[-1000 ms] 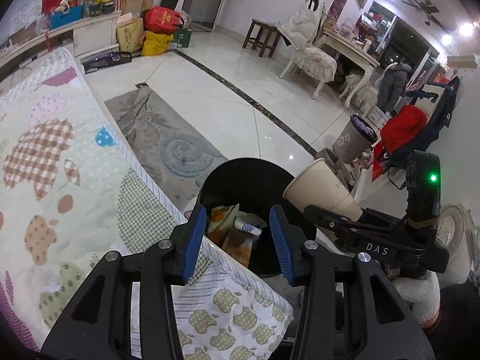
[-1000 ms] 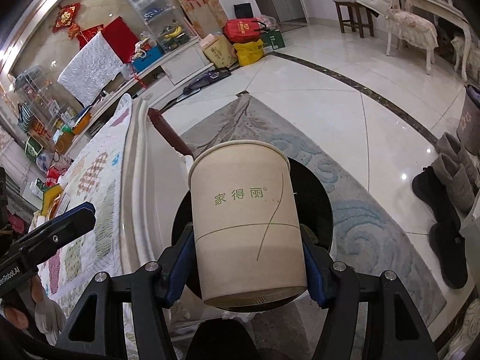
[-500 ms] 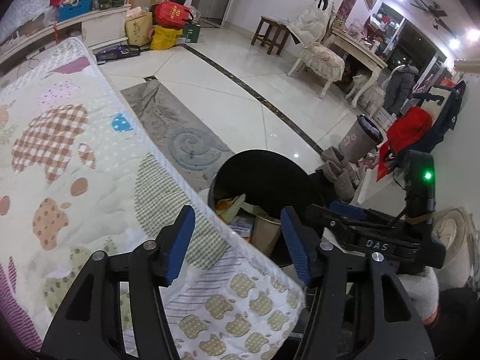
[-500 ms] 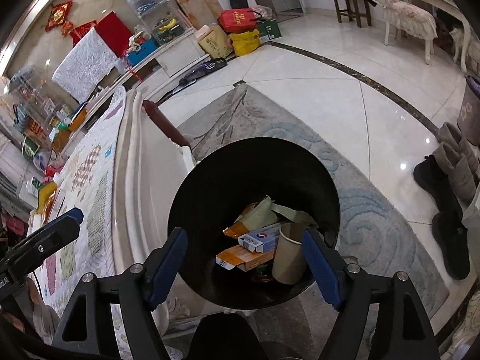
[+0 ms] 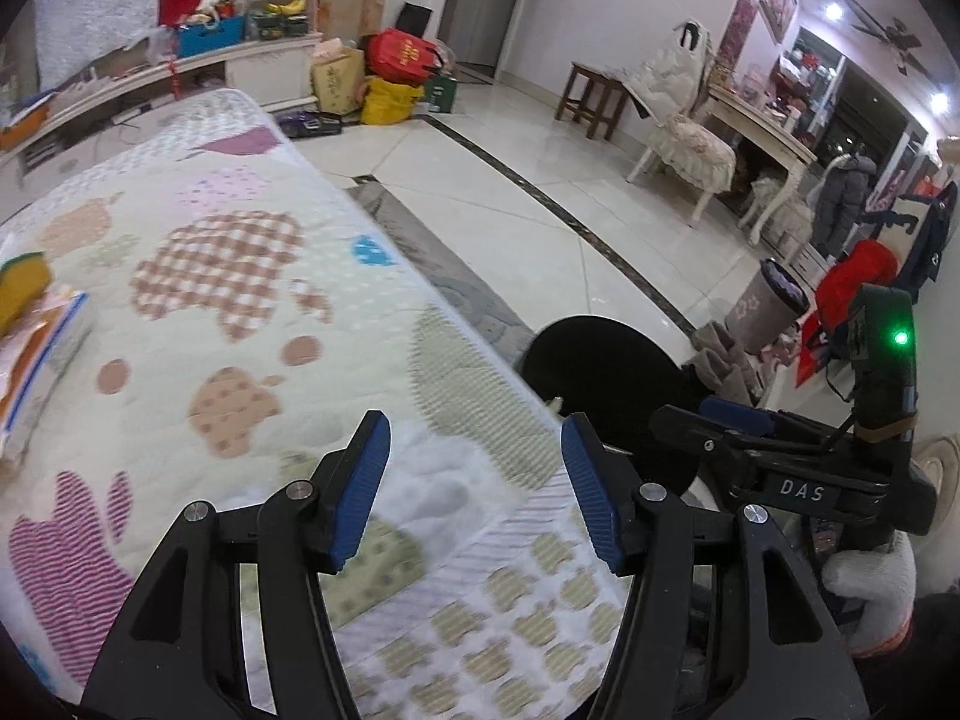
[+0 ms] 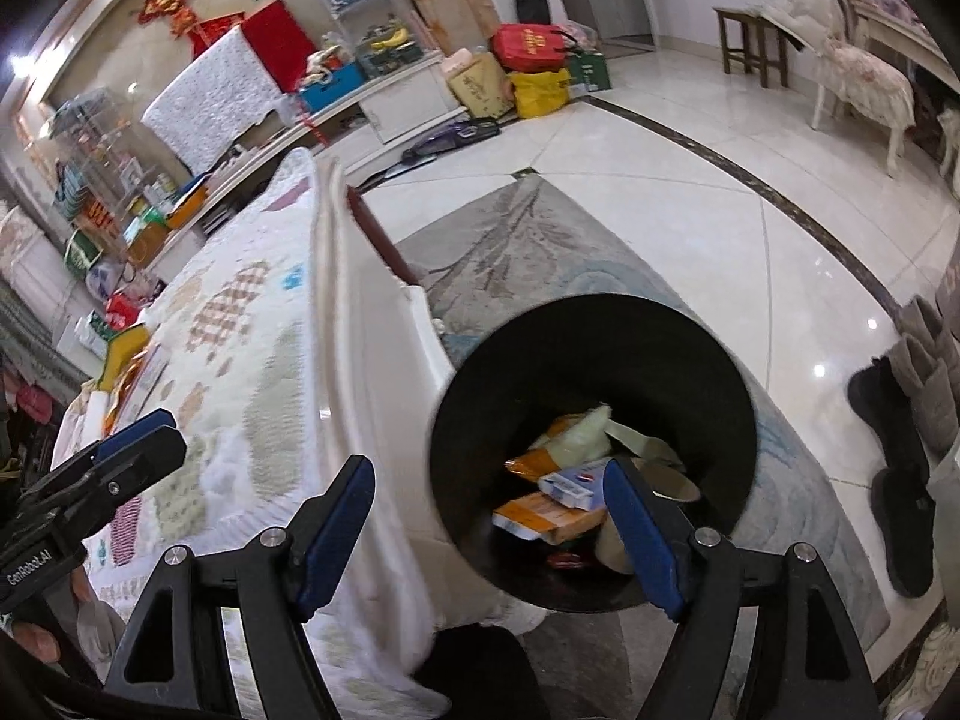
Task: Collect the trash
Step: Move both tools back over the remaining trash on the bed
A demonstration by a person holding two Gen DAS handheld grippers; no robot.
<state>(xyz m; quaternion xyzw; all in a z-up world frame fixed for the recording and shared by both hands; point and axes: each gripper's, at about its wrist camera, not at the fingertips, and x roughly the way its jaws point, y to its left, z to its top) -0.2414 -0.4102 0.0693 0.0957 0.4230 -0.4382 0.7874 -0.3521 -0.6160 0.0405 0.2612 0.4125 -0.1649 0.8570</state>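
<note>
A black trash bin (image 6: 708,360) stands on the floor beside the quilted table (image 6: 264,372). Inside lie the tan paper cup (image 6: 612,540), an orange packet (image 6: 546,519), a white box (image 6: 570,483) and pale wrappers. My right gripper (image 6: 489,516) is open and empty, above the bin's near left rim. My left gripper (image 5: 474,474) is open and empty over the quilt (image 5: 240,324), with the bin (image 5: 600,360) just past the table edge. The right gripper (image 5: 780,450) shows at the right of the left wrist view. More items (image 5: 36,324) lie at the quilt's left edge.
A grey rug (image 6: 540,252) lies under the bin. Dark boots (image 6: 900,456) stand on the floor to the right. A chair (image 5: 684,132), a stool (image 5: 594,96) and bags (image 5: 396,72) are farther off. A small grey bin (image 5: 768,306) stands by the wall.
My right gripper opened and the paper cup dropped into the black bin. Both grippers have since swung left, from the bin toward the quilted table.
</note>
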